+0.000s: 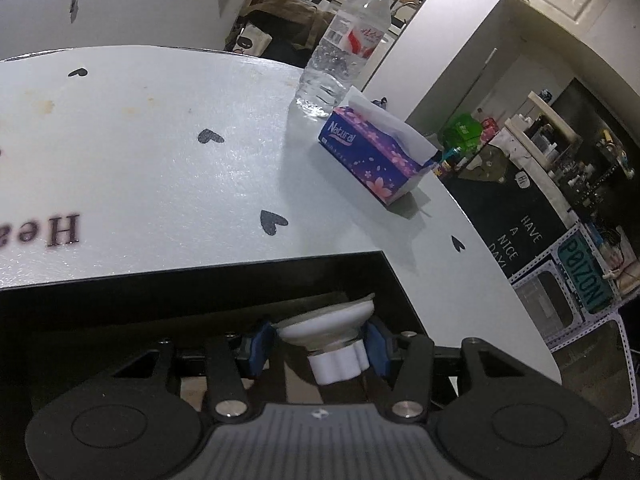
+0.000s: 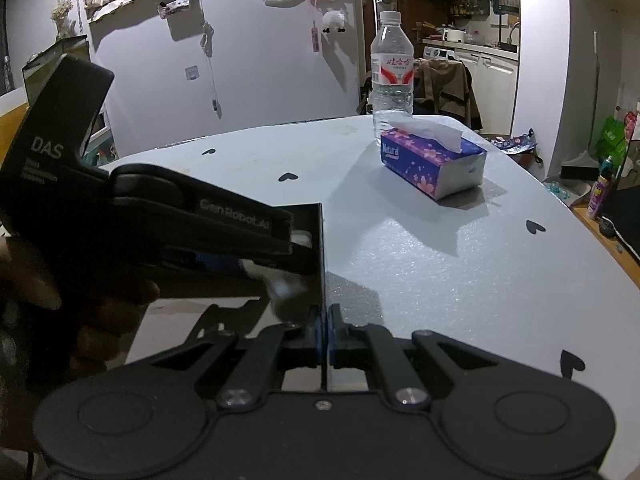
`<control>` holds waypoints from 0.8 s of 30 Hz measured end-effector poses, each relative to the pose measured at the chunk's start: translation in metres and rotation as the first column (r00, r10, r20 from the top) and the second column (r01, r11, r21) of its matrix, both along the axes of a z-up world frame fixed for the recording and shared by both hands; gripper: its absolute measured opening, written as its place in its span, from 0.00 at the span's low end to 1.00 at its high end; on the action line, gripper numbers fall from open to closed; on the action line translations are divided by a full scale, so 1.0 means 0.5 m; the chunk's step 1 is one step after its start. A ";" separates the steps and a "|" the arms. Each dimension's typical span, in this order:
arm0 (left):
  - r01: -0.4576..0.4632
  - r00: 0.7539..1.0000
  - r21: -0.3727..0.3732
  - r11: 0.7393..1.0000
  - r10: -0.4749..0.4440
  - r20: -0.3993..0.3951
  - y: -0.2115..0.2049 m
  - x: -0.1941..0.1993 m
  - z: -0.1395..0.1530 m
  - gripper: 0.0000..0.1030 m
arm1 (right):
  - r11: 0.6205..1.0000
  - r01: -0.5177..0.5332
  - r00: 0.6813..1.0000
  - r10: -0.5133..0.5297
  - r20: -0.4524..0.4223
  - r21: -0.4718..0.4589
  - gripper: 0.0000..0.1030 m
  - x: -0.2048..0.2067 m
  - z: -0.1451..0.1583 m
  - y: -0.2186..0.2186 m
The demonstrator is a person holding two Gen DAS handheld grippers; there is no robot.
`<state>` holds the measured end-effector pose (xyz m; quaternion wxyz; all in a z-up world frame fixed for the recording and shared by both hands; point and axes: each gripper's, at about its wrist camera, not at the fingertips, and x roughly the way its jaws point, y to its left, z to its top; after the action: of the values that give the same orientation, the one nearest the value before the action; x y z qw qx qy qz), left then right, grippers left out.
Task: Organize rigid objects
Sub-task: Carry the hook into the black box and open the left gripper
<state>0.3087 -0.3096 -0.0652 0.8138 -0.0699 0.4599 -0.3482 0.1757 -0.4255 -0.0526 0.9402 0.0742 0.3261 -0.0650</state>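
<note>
My left gripper [image 1: 320,344] is shut on a small white suction-cup piece [image 1: 332,332] with a flower-shaped knob, held inside a black open box [image 1: 200,280] on the table. In the right wrist view my right gripper [image 2: 324,332] is shut on the thin right wall of the black box [image 2: 321,248]. The left gripper's body [image 2: 160,220] reaches into the box from the left, and the white piece [image 2: 288,280] shows blurred at its tip.
A purple tissue box [image 1: 372,156] [image 2: 432,164] and a clear water bottle [image 1: 344,44] [image 2: 392,72] stand at the far right of the pale heart-printed table [image 1: 160,160]. The table edge drops off at the right toward cluttered shelves.
</note>
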 end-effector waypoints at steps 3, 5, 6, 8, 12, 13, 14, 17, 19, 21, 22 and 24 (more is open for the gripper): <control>0.002 1.000 -0.004 1.000 -0.002 -0.007 -0.004 0.002 -0.001 0.57 | 1.000 0.000 1.000 0.000 0.000 0.000 0.03 -0.001 0.000 0.000; -0.006 1.000 0.006 1.000 0.006 -0.008 -0.004 0.004 -0.002 0.60 | 1.000 0.001 1.000 -0.001 0.000 0.002 0.03 -0.001 0.000 0.000; -0.008 1.000 0.003 1.000 0.008 -0.011 -0.003 0.005 -0.002 0.61 | 1.000 0.001 1.000 -0.001 0.000 0.003 0.03 -0.001 0.000 -0.001; -0.011 1.000 -0.002 1.000 0.011 -0.012 -0.001 0.004 -0.002 0.64 | 1.000 0.002 1.000 -0.002 0.000 0.004 0.03 -0.001 0.000 0.000; -0.002 1.000 -0.001 1.000 0.002 0.012 0.004 -0.004 0.008 0.74 | 1.000 0.003 1.000 -0.003 0.000 0.005 0.03 -0.001 0.000 0.000; 0.001 1.000 -0.003 1.000 -0.001 0.019 0.007 -0.007 0.013 0.75 | 1.000 0.002 1.000 -0.002 0.000 0.004 0.03 -0.001 0.000 0.000; 0.005 1.000 -0.005 1.000 -0.005 0.030 0.012 -0.012 0.019 0.78 | 1.000 0.003 1.000 -0.003 -0.001 0.004 0.03 -0.001 0.000 0.000; 0.009 0.998 0.000 1.000 -0.009 0.067 0.023 -0.028 0.038 0.83 | 1.000 0.004 1.000 -0.004 0.001 0.006 0.03 -0.001 -0.001 -0.002; 0.011 0.996 0.001 1.000 -0.011 0.085 0.031 -0.038 0.047 0.86 | 1.000 0.004 1.000 -0.004 0.000 0.008 0.03 -0.001 -0.001 -0.003; 0.011 0.994 -0.003 1.000 -0.011 0.105 0.043 -0.051 0.061 0.92 | 1.000 0.003 1.000 -0.003 -0.002 0.006 0.03 0.000 -0.001 -0.002; 0.012 0.993 -0.007 1.000 -0.011 0.121 0.051 -0.060 0.071 0.94 | 1.000 0.004 1.000 -0.004 -0.003 0.003 0.03 0.000 0.000 -0.001; 0.016 0.988 -0.019 1.000 -0.013 0.153 0.066 -0.076 0.089 1.00 | 1.000 0.004 1.000 -0.004 -0.004 -0.001 0.03 0.001 0.000 0.000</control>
<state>0.2709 -0.2767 -0.0208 0.8434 -0.0479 0.3934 -0.3629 0.1761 -0.4253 -0.0527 0.9395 0.0740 0.3276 -0.0671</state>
